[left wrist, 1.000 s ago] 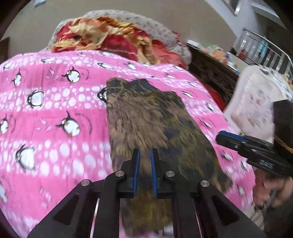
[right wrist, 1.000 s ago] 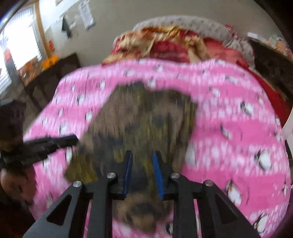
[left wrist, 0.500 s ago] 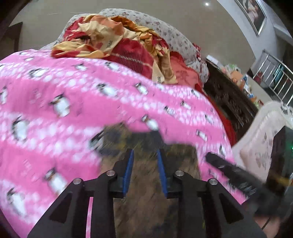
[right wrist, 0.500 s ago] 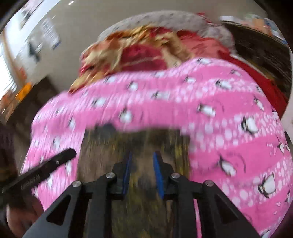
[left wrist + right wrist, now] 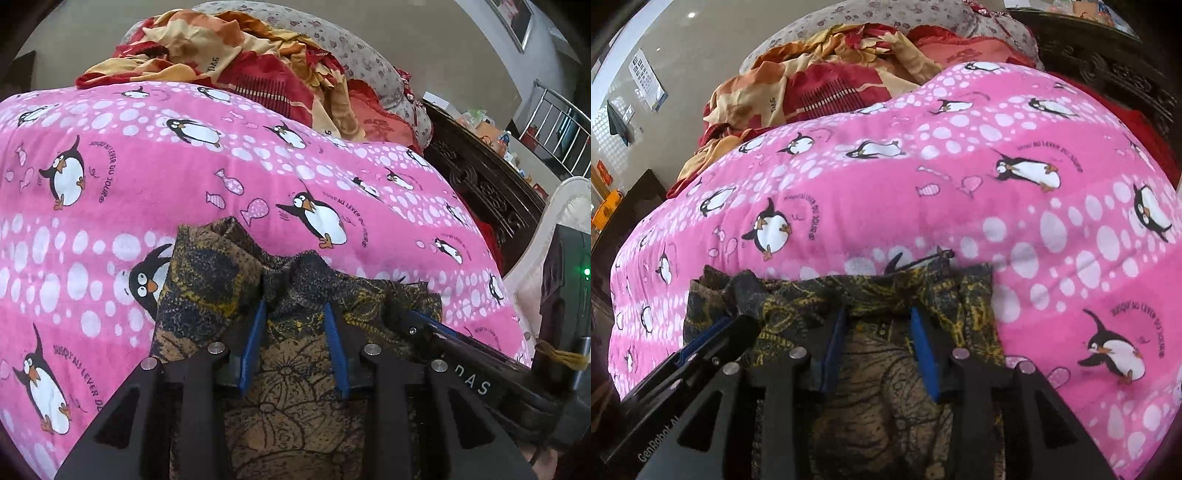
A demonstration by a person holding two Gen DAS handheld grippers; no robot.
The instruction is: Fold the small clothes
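Observation:
A small brown and black patterned garment (image 5: 295, 369) lies on the pink penguin blanket (image 5: 184, 166), doubled over, its bunched far edge toward the pillows. My left gripper (image 5: 295, 314) is open, its blue pads resting on the garment near that edge. My right gripper (image 5: 879, 317) is open too, its pads over the same edge of the garment (image 5: 879, 387). The right gripper's fingers show at the right of the left wrist view (image 5: 424, 328); the left gripper's fingers show at the left of the right wrist view (image 5: 713, 339).
A heap of red and orange bedding (image 5: 240, 62) and a floral pillow (image 5: 362, 62) lie beyond the blanket. A dark carved wooden bed frame (image 5: 487, 192) runs along the right. A dark cabinet (image 5: 631, 206) stands left of the bed.
Both grippers have carried the garment's near end forward over itself toward the pillows, folding it shorter. Their jaws, narrow a second ago, now stand wider apart.

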